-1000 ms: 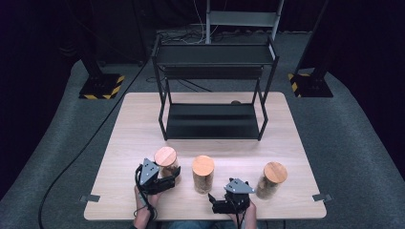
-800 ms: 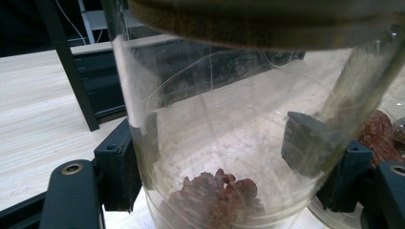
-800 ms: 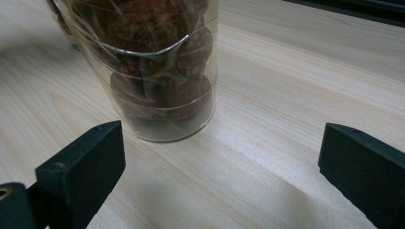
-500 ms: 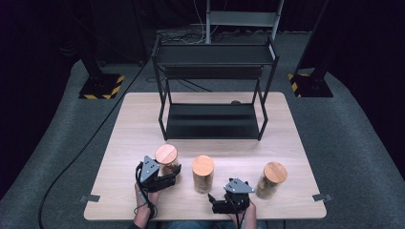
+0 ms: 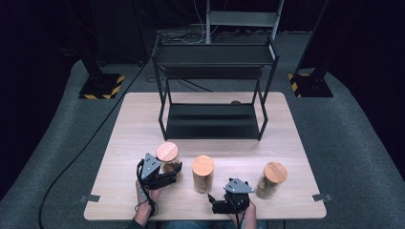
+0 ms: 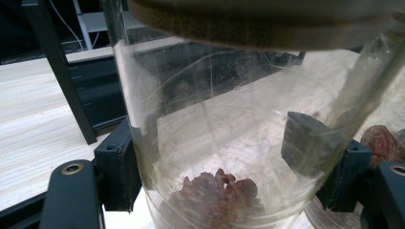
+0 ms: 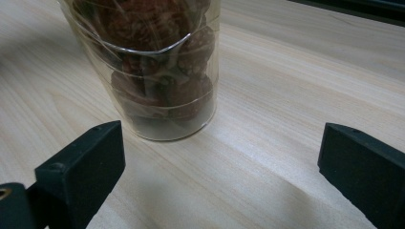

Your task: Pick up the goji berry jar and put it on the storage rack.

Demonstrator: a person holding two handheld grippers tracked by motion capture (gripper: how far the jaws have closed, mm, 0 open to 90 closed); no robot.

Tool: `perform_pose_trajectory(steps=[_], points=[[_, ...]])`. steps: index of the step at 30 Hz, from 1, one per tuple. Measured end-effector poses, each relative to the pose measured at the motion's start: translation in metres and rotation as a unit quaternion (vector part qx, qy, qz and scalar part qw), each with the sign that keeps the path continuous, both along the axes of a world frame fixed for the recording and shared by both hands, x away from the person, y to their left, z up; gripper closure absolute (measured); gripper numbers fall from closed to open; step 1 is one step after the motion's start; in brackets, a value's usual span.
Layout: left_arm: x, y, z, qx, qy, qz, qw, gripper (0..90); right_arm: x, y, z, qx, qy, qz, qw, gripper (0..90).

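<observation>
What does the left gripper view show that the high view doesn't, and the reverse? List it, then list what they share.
Left gripper view adds: the left hand-held gripper with its pads pressed on the left jar's clear wall, and brownish pieces at the jar's bottom. High view adds: the right jar and the right hand-held gripper near the table's front edge. Shared: the gripped jar, the black rack and the wooden table.

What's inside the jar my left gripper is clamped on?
The jar in the left gripper holds a small clump of reddish-brown pieces at the bottom; the rest looks empty. The jar's floor under the clump is hidden.
</observation>
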State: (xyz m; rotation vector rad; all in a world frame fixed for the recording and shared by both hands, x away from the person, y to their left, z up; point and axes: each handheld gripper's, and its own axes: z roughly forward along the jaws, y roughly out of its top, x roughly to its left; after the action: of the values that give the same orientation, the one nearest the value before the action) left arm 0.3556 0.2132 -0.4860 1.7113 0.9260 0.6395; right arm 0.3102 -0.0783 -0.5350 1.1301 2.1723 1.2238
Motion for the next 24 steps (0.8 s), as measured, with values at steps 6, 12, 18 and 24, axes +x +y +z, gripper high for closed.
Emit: perform_pose_trajectory(steps=[6, 12, 18, 24], points=[[0.003, 0.000, 0.002, 0.000, 0.001, -0.001, 1.0000, 24.4, 0.000, 0.000, 0.000, 0.000, -0.001, -0.001, 1.0000, 1.4], [0.006, -0.002, 0.006, 0.001, -0.003, 0.000, 1.0000, 24.4, 0.000, 0.000, 0.000, -0.001, 0.000, 0.001, 1.0000, 1.4], [0.010, -0.004, 0.007, 0.004, -0.001, -0.004, 1.0000, 24.5, 0.000, 0.000, 0.000, -0.001, -0.001, -0.001, 1.0000, 1.4], [0.012, -0.005, 0.009, 0.001, -0.001, -0.004, 1.0000, 24.5, 0.000, 0.001, 0.000, -0.004, -0.002, 0.000, 1.0000, 1.5]])
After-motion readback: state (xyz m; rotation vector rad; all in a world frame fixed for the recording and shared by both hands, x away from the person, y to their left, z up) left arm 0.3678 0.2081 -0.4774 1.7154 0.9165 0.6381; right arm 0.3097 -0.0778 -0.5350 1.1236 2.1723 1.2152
